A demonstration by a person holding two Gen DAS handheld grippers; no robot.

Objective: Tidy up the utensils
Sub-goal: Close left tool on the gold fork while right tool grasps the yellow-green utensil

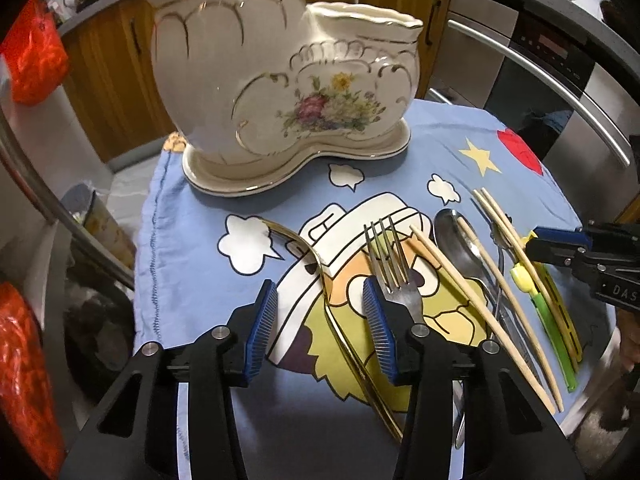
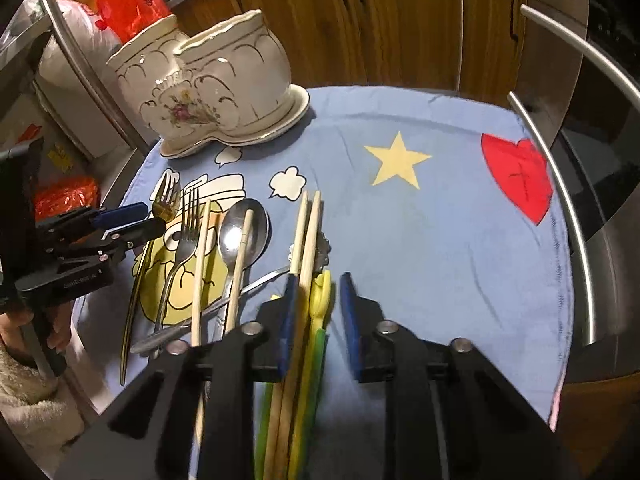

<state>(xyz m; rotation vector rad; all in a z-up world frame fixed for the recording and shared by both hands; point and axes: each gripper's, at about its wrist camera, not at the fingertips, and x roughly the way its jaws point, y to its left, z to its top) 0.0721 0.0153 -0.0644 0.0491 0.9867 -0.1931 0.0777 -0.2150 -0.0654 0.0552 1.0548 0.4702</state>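
Note:
A white flowered ceramic utensil holder [image 1: 280, 92] with two openings stands at the far side of the table [image 2: 208, 92]. Utensils lie loose on the blue cartoon cloth [image 1: 192, 280]. My left gripper [image 1: 320, 304] is open low over the gold fork [image 1: 320, 268], which runs between its fingers. A silver fork [image 1: 390, 264] lies by its right finger. My right gripper [image 2: 318, 300] is open around the yellow-green chopsticks [image 2: 320, 304] and a wooden chopstick pair [image 2: 306, 236]. A silver spoon [image 2: 240, 236] and more wooden chopsticks [image 2: 202, 264] lie between the grippers.
The round table has a curved metal rail [image 2: 560, 184] at its right edge and another rail [image 1: 40, 184] on the left. Wooden cabinets [image 2: 380, 20] stand behind. Red bags [image 1: 36, 56] sit off the table's left. A small decorated spoon [image 2: 324, 246] lies under the chopsticks.

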